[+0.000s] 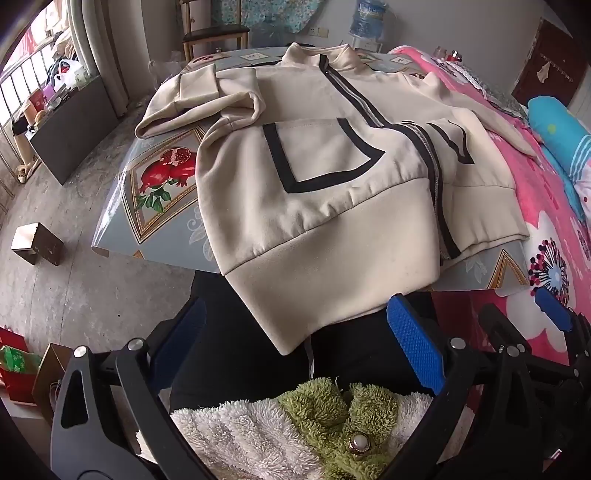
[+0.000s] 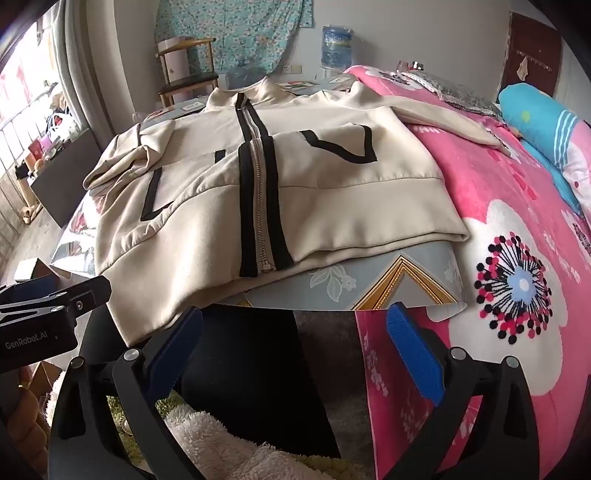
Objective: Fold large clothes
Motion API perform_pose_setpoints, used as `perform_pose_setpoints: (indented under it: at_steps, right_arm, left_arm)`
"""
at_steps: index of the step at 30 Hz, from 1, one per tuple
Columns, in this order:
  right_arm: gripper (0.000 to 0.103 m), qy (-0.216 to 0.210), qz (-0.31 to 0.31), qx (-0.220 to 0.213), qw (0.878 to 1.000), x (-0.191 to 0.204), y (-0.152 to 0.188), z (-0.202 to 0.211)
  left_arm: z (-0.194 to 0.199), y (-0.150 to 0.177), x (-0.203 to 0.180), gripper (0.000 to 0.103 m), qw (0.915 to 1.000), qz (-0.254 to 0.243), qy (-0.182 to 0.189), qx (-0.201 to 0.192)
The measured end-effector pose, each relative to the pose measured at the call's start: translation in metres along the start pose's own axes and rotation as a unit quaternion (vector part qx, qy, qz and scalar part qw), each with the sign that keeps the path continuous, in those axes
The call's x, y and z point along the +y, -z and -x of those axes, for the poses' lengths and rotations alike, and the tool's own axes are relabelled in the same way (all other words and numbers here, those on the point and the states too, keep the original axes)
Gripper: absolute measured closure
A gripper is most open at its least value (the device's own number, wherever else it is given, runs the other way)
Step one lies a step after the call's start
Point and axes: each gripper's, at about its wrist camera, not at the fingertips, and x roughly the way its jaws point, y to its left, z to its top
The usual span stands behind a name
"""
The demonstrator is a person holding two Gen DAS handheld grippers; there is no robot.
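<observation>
A cream zip-up jacket (image 1: 325, 177) with black trim lies front up on a table (image 1: 162, 221) covered by a fruit-print cloth. Its hem hangs over the near table edge. My left gripper (image 1: 295, 306) is open, low at that edge, and the hanging hem corner shows between its blue pads (image 1: 413, 343) without being pinched. In the right wrist view the jacket (image 2: 332, 184) lies ahead, zipper shut. My right gripper (image 2: 295, 332) is open below the table's near right corner (image 2: 399, 273), with nothing in it. One sleeve (image 1: 207, 99) is bunched at the far left; the other sleeve (image 2: 454, 118) trails onto the bed.
A bed with a pink flowered blanket (image 2: 517, 229) butts against the table's right side. A wooden chair (image 1: 214, 33) and a water jug (image 1: 365, 18) stand behind. A cardboard box (image 1: 37, 243) sits on the concrete floor at left. The person's fluffy white-and-green top (image 1: 295, 424) fills the bottom.
</observation>
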Motion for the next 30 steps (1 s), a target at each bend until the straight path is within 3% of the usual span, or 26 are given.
perform_pose_setpoints:
  at_steps: [30]
  right_arm:
    - [0.006,0.0,0.015,0.005,1.0,0.009,0.0,0.002]
  left_arm:
    - [0.0,0.002,0.011,0.008,0.9999,0.011,0.007,0.005]
